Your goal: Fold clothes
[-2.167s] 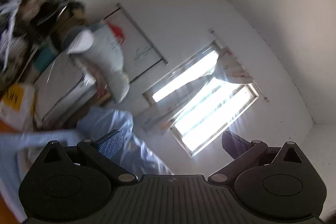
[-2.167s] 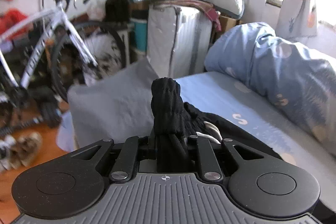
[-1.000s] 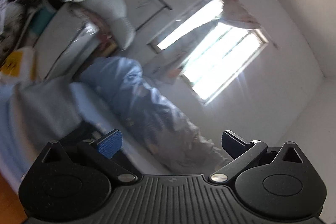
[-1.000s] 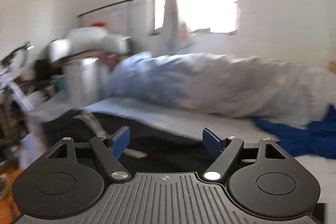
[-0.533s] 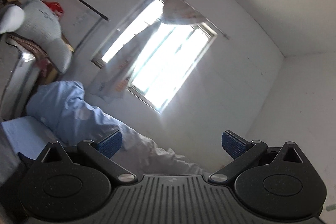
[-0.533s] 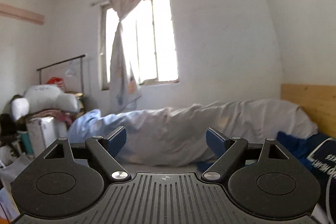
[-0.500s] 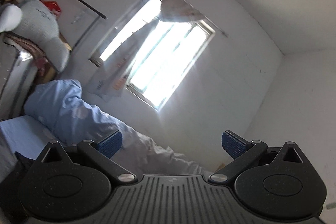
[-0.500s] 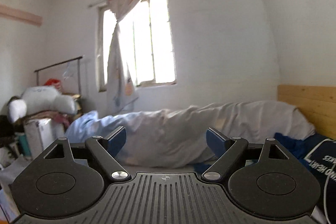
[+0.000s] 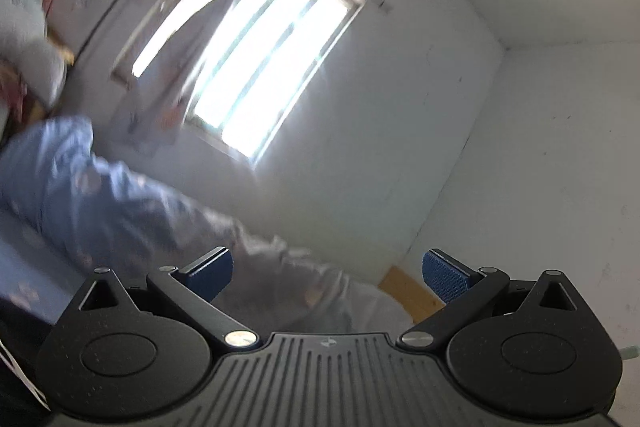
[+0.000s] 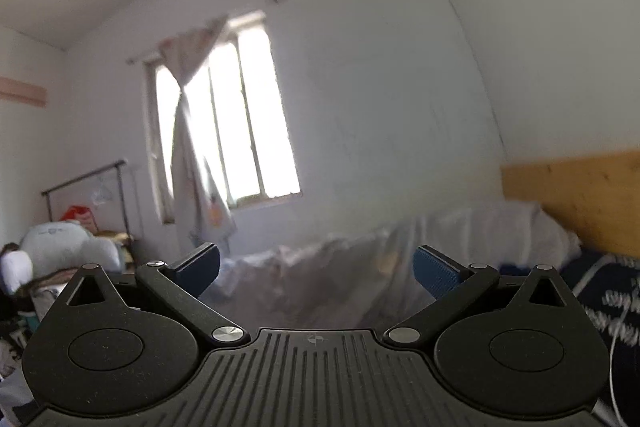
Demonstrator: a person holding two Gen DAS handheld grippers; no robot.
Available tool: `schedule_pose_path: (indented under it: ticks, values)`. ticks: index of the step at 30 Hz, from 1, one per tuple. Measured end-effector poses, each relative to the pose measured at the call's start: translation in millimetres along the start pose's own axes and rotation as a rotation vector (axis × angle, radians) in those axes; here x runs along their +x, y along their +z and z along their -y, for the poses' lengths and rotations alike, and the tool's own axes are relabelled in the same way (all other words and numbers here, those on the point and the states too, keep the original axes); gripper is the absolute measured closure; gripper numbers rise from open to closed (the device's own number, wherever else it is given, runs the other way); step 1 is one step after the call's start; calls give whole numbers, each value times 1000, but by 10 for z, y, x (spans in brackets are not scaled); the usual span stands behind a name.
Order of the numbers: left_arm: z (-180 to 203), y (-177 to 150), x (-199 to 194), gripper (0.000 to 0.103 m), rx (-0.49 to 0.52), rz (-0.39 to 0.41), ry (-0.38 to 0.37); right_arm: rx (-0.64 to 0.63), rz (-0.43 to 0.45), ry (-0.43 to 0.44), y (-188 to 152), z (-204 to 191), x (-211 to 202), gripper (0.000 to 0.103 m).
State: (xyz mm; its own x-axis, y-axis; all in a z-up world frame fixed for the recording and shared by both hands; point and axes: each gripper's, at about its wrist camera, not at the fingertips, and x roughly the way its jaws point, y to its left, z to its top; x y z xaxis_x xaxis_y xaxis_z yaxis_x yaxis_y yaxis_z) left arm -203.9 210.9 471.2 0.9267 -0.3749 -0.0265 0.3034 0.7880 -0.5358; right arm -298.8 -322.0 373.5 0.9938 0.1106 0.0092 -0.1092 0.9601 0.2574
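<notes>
Both views look level across the bed, and no garment lies between either pair of fingers. My left gripper [image 9: 328,275] stands open in front of a rumpled light blue and grey quilt [image 9: 88,195]. My right gripper [image 10: 316,273] has its jaws opening wide, with only the pale quilt heap [image 10: 440,243] behind the gap. A dark blue garment with white print [image 10: 612,303] lies on the bed at the right edge of the right wrist view. A dark strip of cloth [image 9: 16,351] shows at the lower left edge of the left wrist view.
A bright window with a tied curtain [image 10: 224,131] fills the far wall and also appears tilted as the window [image 9: 260,67]. A wooden headboard [image 10: 580,195] runs along the right wall. A clothes rail [image 10: 84,179] and a big plush toy [image 10: 60,243] stand at the left.
The right gripper, earlier shut on a black garment, has let it go and spread its jaws wider. Both views have swung right, away from the black cloth, towards the window wall and headboard.
</notes>
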Motion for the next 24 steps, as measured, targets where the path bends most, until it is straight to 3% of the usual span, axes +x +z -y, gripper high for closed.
schedule_pose_path:
  ticks: [7, 13, 18, 24]
  values:
    - [-554, -903, 594, 0, -160, -183, 51, 27, -174, -57, -674, 242, 587, 0]
    - [-1172, -1466, 1090, 0, -246, -248, 157, 23, -315, -95, -1219, 301, 1274, 0]
    - [-1813, -2069, 1780, 0, -345, -323, 226, 39, -433, -123, -1789, 379, 1884, 0]
    - [-2465, -2879, 2508, 0, -449, -439, 223, 0, -590, -88, -2216, 561, 2658, 0]
